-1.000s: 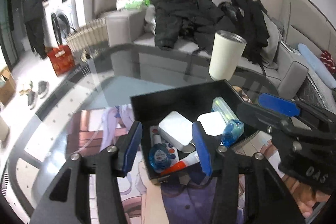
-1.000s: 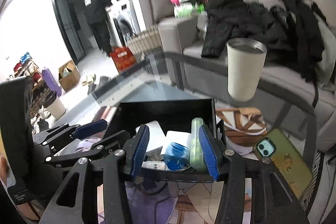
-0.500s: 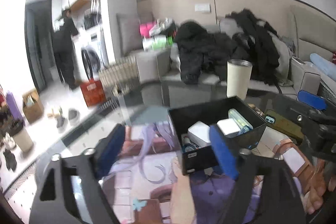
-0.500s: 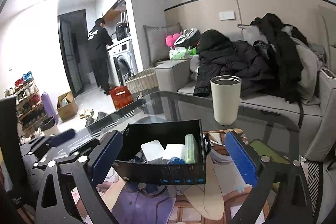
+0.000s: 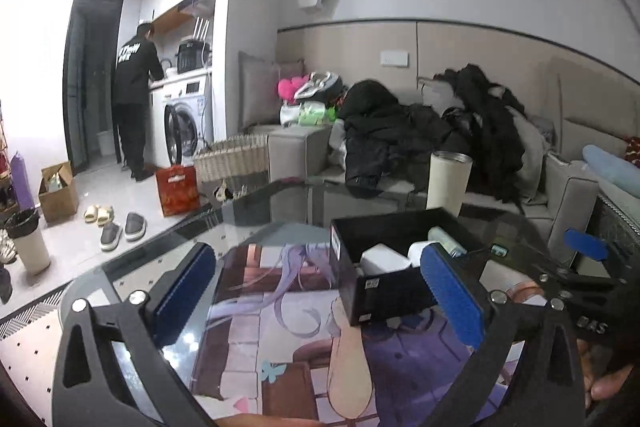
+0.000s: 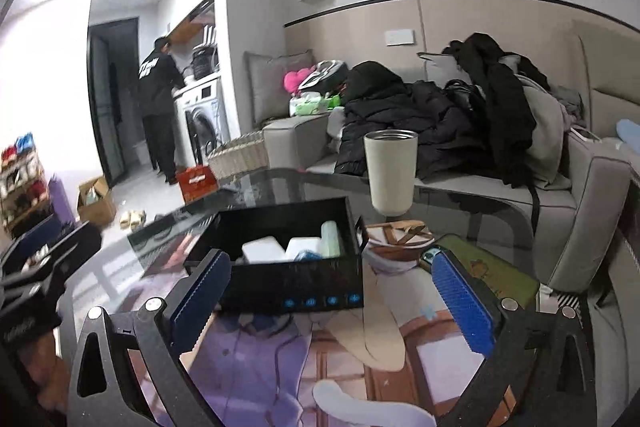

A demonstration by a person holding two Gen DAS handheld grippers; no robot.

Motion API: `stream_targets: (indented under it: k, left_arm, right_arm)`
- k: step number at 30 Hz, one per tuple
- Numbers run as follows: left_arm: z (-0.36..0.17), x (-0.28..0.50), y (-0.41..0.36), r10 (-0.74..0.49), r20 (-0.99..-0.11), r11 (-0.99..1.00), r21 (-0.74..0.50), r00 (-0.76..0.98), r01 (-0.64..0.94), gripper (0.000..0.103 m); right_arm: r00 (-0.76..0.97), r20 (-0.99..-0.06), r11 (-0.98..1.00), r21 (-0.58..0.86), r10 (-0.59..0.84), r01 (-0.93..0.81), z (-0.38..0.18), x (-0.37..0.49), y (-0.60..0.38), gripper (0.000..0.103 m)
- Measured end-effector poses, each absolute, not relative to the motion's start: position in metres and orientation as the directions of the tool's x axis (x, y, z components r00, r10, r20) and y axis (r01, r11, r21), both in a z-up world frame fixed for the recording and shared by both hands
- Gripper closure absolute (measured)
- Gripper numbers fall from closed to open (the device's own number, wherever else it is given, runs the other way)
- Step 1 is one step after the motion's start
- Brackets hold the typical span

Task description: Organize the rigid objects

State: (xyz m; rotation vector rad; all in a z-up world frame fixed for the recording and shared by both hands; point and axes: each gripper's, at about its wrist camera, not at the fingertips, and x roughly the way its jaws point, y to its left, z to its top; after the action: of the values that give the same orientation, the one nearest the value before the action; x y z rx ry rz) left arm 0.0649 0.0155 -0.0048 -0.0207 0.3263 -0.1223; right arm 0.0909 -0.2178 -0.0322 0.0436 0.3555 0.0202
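**Both grippers spread wide and empty, black box on the glass table**

Left wrist view: the left gripper [image 5: 320, 291] hangs over the glass table [image 5: 256, 215] with its blue-padded fingers [image 5: 450, 293] far apart and nothing between them. The black box [image 5: 384, 291] sits ahead and to the right on a printed anime mat [image 5: 280, 327]; the right-hand finger pad overlaps the box's near corner in the picture, though whether it touches cannot be told. Inside the box lie white blocks [image 5: 384, 259] and a pale green tube [image 5: 446, 239]. A cream tumbler [image 5: 448, 181] stands upright beyond the box, near the table's far edge. The right gripper [image 5: 576, 267] enters from the right edge. Behind the table, a grey sofa [image 5: 572, 187] carries a heap of black coats [image 5: 420, 131]. Far left, a man in black [image 5: 134, 99] stands at a washing machine [image 5: 184, 123]; slippers [image 5: 120, 227] lie on the floor.

Right wrist view: the right gripper [image 6: 332, 295] is likewise released, fingers [image 6: 460, 303] wide and empty, with the black box [image 6: 292, 291] straight ahead between them and slightly blurred. The white blocks [image 6: 264, 249] and green tube [image 6: 330, 239] show over its wall. The tumbler [image 6: 390, 171] stands behind the box to the right. A phone in a green case [image 6: 488, 271] lies flat on the table right of the box, partly hidden by the right finger. The left gripper [image 6: 44, 267] sits at the left edge.
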Motion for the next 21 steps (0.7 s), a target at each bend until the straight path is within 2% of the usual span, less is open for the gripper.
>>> stream_targets:
  k: [5, 11, 21]
  left_arm:
    - [-0.017, 0.072, 0.009, -0.118, -0.357, 0.993, -0.039, 0.927, 0.111, 0.000]
    - [-0.017, 0.071, 0.009, -0.102, -0.344, 0.995, -0.043, 0.933, 0.093, 0.000]
    - [-0.017, 0.069, 0.008, -0.097, -0.338, 0.995, -0.031, 0.936, 0.092, 0.000]
  right_arm:
    - [0.946, -0.322, 0.999, 0.029, 0.037, -0.029, -0.029, 0.088, -0.215, 0.001]
    - [0.938, -0.344, 0.999, 0.047, 0.038, -0.023, -0.030, 0.091, -0.216, 0.001]
    - [0.945, -0.326, 0.999, 0.037, 0.029, -0.018, -0.028, 0.089, -0.214, 0.001]
